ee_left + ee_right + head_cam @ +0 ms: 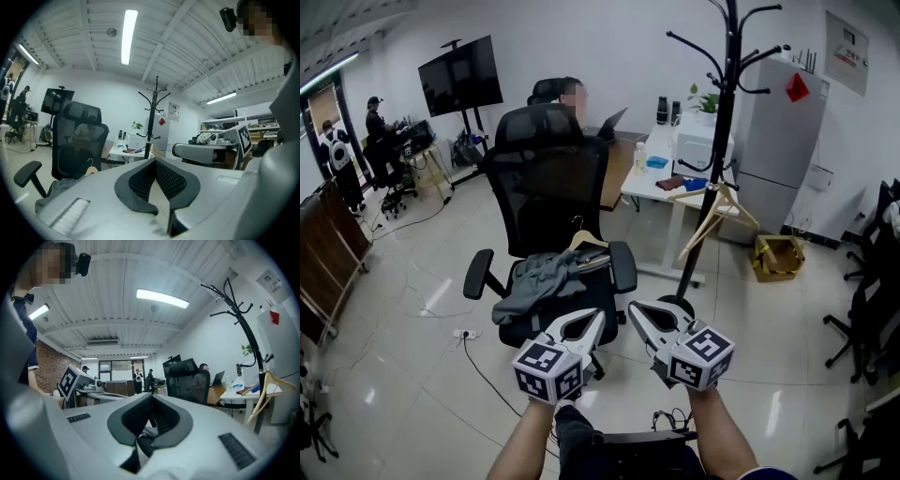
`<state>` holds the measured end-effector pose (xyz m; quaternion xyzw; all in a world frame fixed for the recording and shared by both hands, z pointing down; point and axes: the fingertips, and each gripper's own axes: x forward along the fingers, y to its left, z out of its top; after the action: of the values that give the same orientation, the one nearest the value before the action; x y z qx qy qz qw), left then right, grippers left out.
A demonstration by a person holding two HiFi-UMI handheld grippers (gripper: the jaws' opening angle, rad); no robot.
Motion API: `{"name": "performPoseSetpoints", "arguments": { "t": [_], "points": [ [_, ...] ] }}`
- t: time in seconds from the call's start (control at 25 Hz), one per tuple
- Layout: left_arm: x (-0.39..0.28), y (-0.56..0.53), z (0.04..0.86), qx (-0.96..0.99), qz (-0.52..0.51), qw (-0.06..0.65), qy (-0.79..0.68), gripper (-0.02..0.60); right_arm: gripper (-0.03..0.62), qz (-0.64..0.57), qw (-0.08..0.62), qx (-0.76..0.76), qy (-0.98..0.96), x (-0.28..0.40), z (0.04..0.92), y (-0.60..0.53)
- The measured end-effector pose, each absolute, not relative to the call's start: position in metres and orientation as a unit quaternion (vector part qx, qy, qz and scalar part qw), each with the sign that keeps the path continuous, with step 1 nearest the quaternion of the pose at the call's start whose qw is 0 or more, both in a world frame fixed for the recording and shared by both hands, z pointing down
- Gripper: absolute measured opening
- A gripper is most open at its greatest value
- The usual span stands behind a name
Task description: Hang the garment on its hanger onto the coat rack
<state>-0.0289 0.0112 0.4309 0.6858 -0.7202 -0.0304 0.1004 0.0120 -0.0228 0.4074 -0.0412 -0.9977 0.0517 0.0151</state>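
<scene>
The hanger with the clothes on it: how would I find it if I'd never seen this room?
Find the big black office chair in the middle of the floor. On its seat lies a crumpled grey garment, and the wooden hanger pokes out of its top by the chair's back. The other wooden hanger hangs bare on the black coat rack.

White walls [581, 37], glossy pale floor [403, 375], black television [460, 75], white desk [656, 185], fridge [773, 150]
</scene>
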Motion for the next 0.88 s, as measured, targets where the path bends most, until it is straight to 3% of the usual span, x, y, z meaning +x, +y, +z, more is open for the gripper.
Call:
{"name": "performPoseSetpoints", "arguments": {
  "t": [0.88],
  "points": [
    [-0.3,-0.066,0.46,0.747,-0.01,0.143,-0.649,0.006,0.0,0.07,0.056,0.066,-0.994,-0.247,0.425,-0.099]
  ]
}}
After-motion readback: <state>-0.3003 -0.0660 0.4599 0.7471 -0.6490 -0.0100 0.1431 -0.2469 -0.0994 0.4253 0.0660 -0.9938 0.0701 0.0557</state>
